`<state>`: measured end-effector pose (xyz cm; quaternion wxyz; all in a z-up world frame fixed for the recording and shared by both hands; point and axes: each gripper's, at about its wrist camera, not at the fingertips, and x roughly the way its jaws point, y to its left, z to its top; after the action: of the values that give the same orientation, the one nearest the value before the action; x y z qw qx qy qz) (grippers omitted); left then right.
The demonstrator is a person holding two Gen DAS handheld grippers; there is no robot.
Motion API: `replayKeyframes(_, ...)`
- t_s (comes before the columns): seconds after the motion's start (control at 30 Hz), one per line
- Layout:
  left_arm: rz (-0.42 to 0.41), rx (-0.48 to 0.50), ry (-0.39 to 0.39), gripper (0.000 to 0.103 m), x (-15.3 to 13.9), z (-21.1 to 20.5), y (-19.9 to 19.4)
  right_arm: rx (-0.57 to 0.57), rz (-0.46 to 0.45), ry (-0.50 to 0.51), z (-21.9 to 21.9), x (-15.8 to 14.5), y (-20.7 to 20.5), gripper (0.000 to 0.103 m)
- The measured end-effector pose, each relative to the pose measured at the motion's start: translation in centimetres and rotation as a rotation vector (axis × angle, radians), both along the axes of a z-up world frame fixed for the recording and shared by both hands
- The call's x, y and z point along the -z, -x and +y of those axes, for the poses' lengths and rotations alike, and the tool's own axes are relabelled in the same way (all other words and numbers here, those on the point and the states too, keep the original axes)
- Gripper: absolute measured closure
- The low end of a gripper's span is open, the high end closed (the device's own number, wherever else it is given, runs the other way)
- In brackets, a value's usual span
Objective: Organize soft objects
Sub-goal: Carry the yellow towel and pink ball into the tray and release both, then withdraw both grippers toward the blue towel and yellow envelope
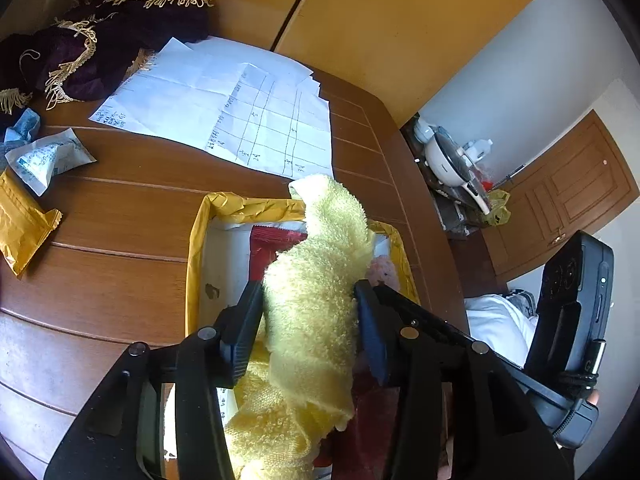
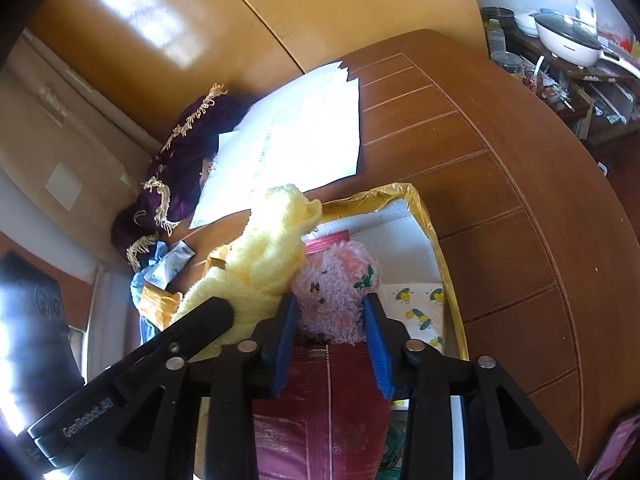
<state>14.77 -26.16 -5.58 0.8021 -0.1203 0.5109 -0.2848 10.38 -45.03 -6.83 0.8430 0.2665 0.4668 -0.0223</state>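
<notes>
The box (image 1: 194, 264) near the table's (image 1: 120, 216) front edge is crowded: a yellow towel (image 1: 316, 280) drapes over its far rim, with a pink plush (image 2: 336, 288) and red packet (image 2: 320, 400) filling the middle. Only the box's left inner strip looks bare. Papers (image 1: 224, 108) cover the far edge; a purple cloth (image 1: 100, 40) and wrappers (image 1: 44, 156) block the far-left corner. The right edge seems free.
</notes>
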Motion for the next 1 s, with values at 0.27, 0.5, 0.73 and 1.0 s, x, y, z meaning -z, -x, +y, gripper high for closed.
replayKeyframes(0.27,-0.054,0.013,0.124,0.036,-2.0,2.6,1.5,-0.001,-0.075,-0.022,1.1,-2.4,1.4,0.049)
replayKeyframes(0.5,-0.146,-0.062,0.239,0.027,-4.2,8.9,2.8,-0.047,-0.200,-0.039,4.5,-6.2,4.2,0.035)
replayKeyframes(0.73,-0.227,-0.267,0.160,0.027,-3.4,16.5,3.1,-0.136,-0.285,-0.111,10.0,-7.3,5.3,0.034)
replayKeyframes(1.0,-0.212,-0.461,-0.038,0.027,-0.1,21.9,0.2,-0.229,-0.235,-0.104,15.4,-5.7,3.2,0.034)
